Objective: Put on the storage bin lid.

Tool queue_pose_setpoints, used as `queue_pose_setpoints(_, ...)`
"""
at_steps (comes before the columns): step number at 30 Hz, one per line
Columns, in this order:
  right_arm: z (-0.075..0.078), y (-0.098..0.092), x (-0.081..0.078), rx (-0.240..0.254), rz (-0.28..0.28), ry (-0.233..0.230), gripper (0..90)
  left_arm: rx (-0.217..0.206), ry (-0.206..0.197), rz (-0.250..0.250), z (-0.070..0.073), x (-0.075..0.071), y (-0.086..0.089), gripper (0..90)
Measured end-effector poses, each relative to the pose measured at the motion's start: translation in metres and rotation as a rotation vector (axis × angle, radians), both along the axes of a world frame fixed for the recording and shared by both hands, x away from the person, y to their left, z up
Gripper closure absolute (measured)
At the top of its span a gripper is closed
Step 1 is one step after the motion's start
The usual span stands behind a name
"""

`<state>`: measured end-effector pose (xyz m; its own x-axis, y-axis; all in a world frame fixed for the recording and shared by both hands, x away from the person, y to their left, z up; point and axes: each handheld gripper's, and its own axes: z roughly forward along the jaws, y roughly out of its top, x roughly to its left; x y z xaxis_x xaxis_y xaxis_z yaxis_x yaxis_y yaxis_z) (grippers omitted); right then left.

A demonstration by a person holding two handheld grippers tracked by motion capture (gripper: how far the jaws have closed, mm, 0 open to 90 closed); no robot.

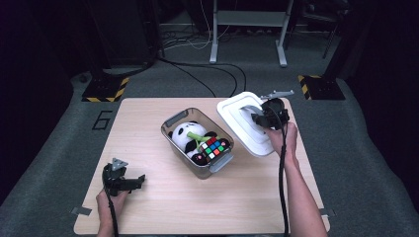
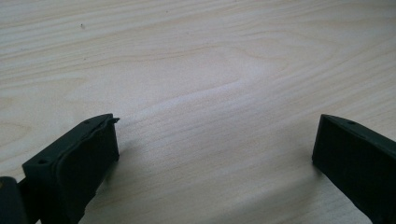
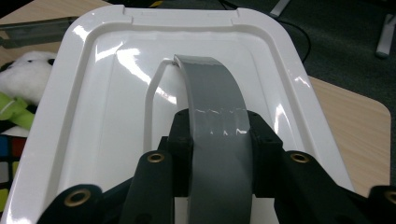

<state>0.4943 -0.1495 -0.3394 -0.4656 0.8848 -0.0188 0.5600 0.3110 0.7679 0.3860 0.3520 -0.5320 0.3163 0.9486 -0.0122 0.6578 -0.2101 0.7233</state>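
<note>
A clear plastic box (image 1: 174, 123) stands at the middle of the table, holding a panda plush (image 1: 184, 134) and a colour cube (image 1: 216, 147). To its right lies the white lid (image 1: 232, 112), with a grey handle (image 3: 219, 107) arched over its middle. My right gripper (image 1: 258, 118) is shut on that handle, its jaws pressing the strap from both sides. The lid's left side lies next to the box; the panda plush (image 3: 23, 74) shows beside it. Near the front left corner, my left gripper (image 1: 139, 179) is open low over bare wood, with nothing between its fingers (image 2: 74, 168).
The wooden table (image 1: 247, 197) has bare room along its front and left side. Beyond its far edge the floor carries cables, a desk frame (image 1: 247, 24) and stands with yellow-black striped bases (image 1: 104, 90).
</note>
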Motion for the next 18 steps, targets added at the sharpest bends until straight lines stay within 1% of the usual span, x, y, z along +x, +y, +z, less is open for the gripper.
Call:
queue_pose_setpoints(5, 0.010, 0.013, -0.001, -0.006, 0.029, -0.009, 67.4, 0.000, 0.000, 0.000, 0.000, 0.000, 0.000, 0.1)
queue_pose_setpoints(7, 0.013, 0.018, -0.002, -0.001, 0.038, -0.010, 67.5, 0.000, 0.000, 0.000, 0.000, 0.000, 0.000, 0.1)
queue_pose_setpoints(11, 0.017, 0.027, -0.002, -0.017, 0.066, -0.014, 67.4, 0.000, 0.000, 0.000, 0.000, 0.000, 0.000, 0.1)
queue_pose_setpoints(14, 0.019, 0.034, -0.003, -0.012, 0.075, -0.008, 67.4, 0.000, 0.000, 0.000, 0.000, 0.000, 0.000, 0.1)
queue_pose_setpoints(18, 0.022, 0.041, -0.002, -0.016, 0.095, -0.015, 67.4, 0.000, 0.000, 0.000, 0.000, 0.000, 0.000, 0.2)
